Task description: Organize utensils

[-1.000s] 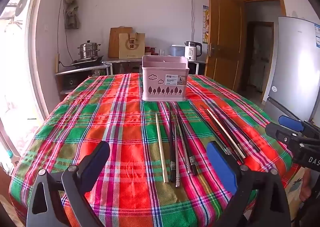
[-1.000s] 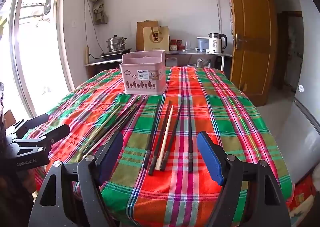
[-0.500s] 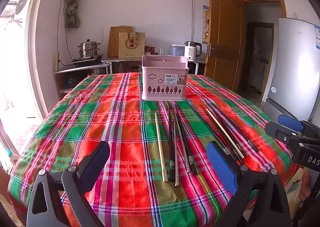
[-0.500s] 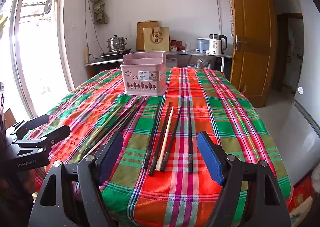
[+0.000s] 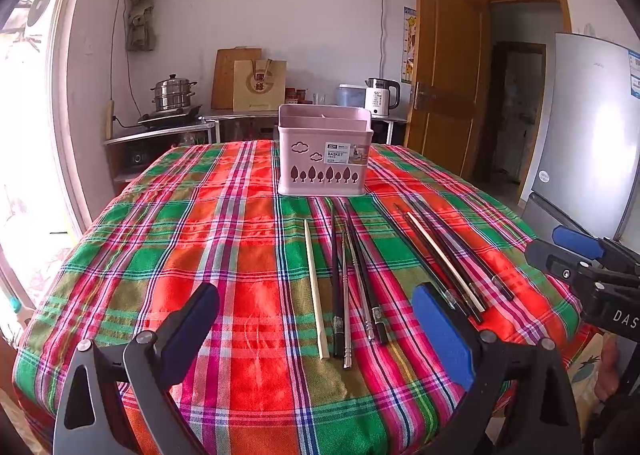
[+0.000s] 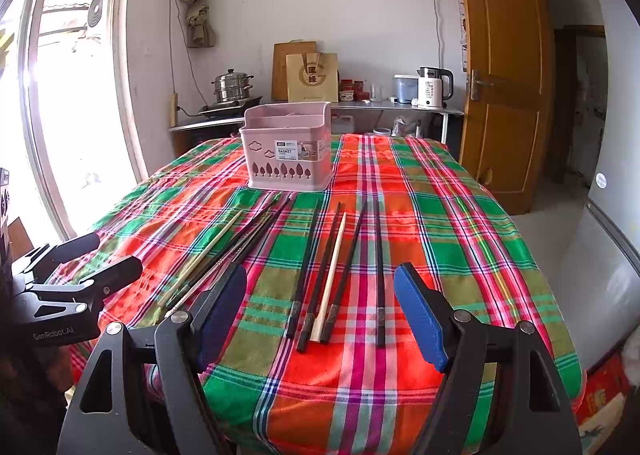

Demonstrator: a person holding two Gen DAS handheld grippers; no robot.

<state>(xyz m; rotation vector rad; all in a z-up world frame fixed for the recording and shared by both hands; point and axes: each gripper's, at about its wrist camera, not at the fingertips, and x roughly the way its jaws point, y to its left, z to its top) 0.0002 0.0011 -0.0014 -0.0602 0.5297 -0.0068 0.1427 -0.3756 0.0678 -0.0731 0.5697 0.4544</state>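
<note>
Chopsticks [image 5: 340, 287] lie loose before pink basket [image 5: 325, 151]; L gripper [image 5: 316, 331] & R gripper [image 6: 320, 315] fingers spread, empty.

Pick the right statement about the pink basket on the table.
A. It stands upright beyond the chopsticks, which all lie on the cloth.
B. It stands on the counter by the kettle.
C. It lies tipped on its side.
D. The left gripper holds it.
A: the pink basket stands upright on the plaid tablecloth, with the chopsticks lying flat in front of it.

Woven plaid tablecloth [image 5: 200, 255], matt. Pink basket [image 5: 324, 159] smooth plastic. Pale chopstick [image 5: 316, 287] wood-like; dark chopsticks [image 6: 344, 255] glossy. Steamer pot [image 5: 174, 93] shiny metal, centre left.
</note>
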